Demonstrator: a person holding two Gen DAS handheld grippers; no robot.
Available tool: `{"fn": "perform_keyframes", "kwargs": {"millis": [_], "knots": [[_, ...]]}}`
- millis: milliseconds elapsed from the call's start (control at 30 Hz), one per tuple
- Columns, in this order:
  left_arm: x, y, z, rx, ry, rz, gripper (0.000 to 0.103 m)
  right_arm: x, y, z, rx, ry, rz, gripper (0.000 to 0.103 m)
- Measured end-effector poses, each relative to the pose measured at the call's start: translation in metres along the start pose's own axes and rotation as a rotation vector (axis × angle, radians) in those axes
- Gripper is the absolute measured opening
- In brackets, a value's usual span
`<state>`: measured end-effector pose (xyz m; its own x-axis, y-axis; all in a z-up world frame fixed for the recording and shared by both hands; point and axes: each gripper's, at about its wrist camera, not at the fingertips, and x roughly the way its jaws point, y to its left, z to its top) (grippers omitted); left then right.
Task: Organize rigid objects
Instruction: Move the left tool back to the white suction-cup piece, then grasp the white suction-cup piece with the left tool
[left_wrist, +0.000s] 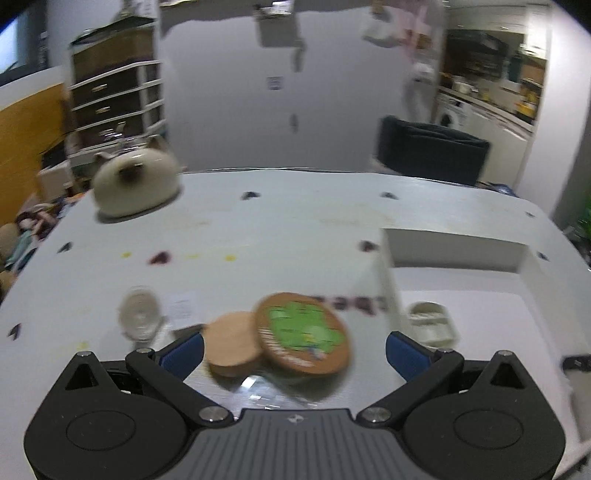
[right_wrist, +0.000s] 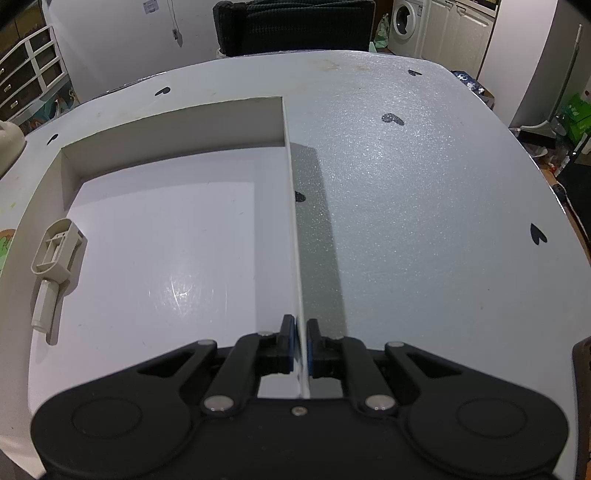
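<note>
My right tongs (right_wrist: 301, 341) pinched the box (right_wrist: 291, 206) wall at lower centre; a plug (right_wrist: 55, 245) lay inside, far left.

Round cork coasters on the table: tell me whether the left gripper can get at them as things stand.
Probably yes. The left gripper is wide open, and the coasters lie between its fingers with nothing in the way.

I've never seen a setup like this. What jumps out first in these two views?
The round cork coaster with a green picture, leaning on a plain cork disc between the wide-open left gripper. Next, the right gripper pinching the thin wall of a shallow white tray. A cream cat-shaped ornament sits at the table's far left.
</note>
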<state>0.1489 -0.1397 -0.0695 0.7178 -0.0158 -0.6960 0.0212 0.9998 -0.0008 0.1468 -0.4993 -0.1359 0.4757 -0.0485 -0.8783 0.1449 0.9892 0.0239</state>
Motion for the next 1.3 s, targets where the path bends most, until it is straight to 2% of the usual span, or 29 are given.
{"fn": "perform_keyframes", "kwargs": {"millis": [400,533,733,767,833,933,1067,1133,1200,1300], "knots": [[0.035,0.083,0.009,-0.052,0.003,0.139,0.103,0.0,0.0,0.001,0.011,0.003,-0.004,0.009],[0.044,0.11,0.011,-0.074,-0.021,0.175,0.103,0.0,0.0,0.0,0.019,0.001,-0.004,0.009],[0.056,0.131,0.018,-0.088,0.021,0.147,0.101,0.0,-0.001,0.0,0.03,0.0,-0.007,0.009],[0.058,0.131,0.019,-0.078,0.027,0.149,0.098,0.0,-0.001,0.0,0.031,0.0,-0.008,0.009],[0.062,0.133,0.02,-0.067,0.035,0.145,0.072,0.0,-0.001,0.0,0.033,0.001,-0.008,0.009],[0.068,0.134,0.02,-0.071,0.048,0.147,0.056,-0.001,-0.001,0.0,0.037,0.0,-0.009,0.009],[0.072,0.135,0.019,-0.069,0.051,0.141,0.043,0.0,-0.001,0.0,0.04,-0.001,-0.01,0.009],[0.075,0.135,0.02,-0.062,0.056,0.137,0.025,0.0,-0.001,0.0,0.041,-0.001,-0.011,0.009],[0.077,0.135,0.019,-0.051,0.063,0.142,0.011,0.0,-0.001,0.0,0.04,-0.001,-0.011,0.009],[0.076,0.135,0.018,-0.061,0.063,0.123,0.011,0.0,-0.001,0.0,0.04,0.0,-0.01,0.009]]}}
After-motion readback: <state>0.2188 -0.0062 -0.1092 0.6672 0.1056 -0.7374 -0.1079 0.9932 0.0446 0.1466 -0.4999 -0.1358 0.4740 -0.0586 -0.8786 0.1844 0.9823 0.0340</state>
